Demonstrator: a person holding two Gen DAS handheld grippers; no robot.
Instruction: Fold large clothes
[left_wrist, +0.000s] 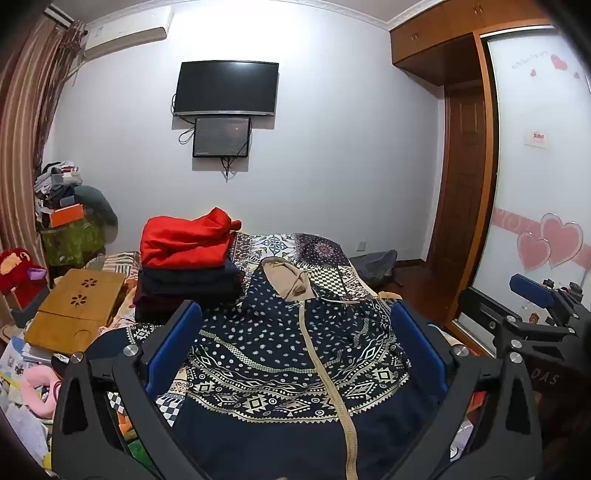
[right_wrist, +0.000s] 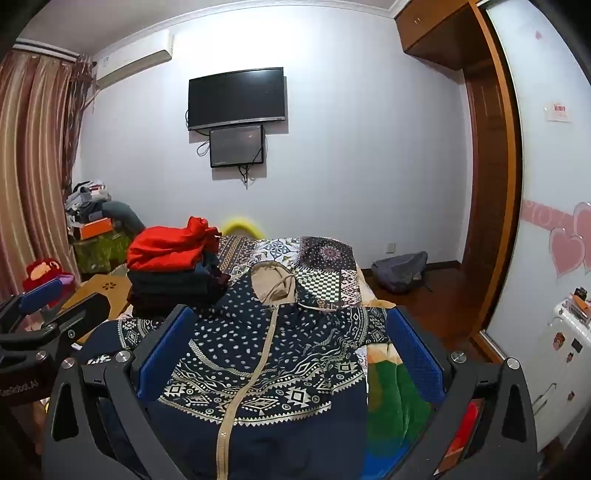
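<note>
From the left wrist view, we see our left tool (left_wrist: 295, 354) with its two blue fingers spread wide and nothing between them. Just past the fingers the big hoodie (left_wrist: 280, 369) lies flat on the bed (left_wrist: 325, 254), front side up. It is dark blue with white dots and zigzag bands, and a tan zipper (left_wrist: 332, 384) runs down the middle. Its tan hood (left_wrist: 286, 277) sits at 12 o'clock from the tool. A pile of folded clothes (left_wrist: 188, 266) with a red one on top sits at 10 o'clock. The right tool (left_wrist: 532, 295) peeks in at 3 o'clock.

From the right wrist view, our right tool (right_wrist: 291, 354) is wide open and empty too. The hoodie fills the middle and left, and its right edge ends near 1 o'clock, where a green blanket (right_wrist: 391, 391) shows.

We think the hoodie is soft, floppy and a bit thick and heavy. It should bend easily but sag when we lift it. We think the best places to pinch are the outer edges at the shoulders or sleeves, one for each tool.
</note>
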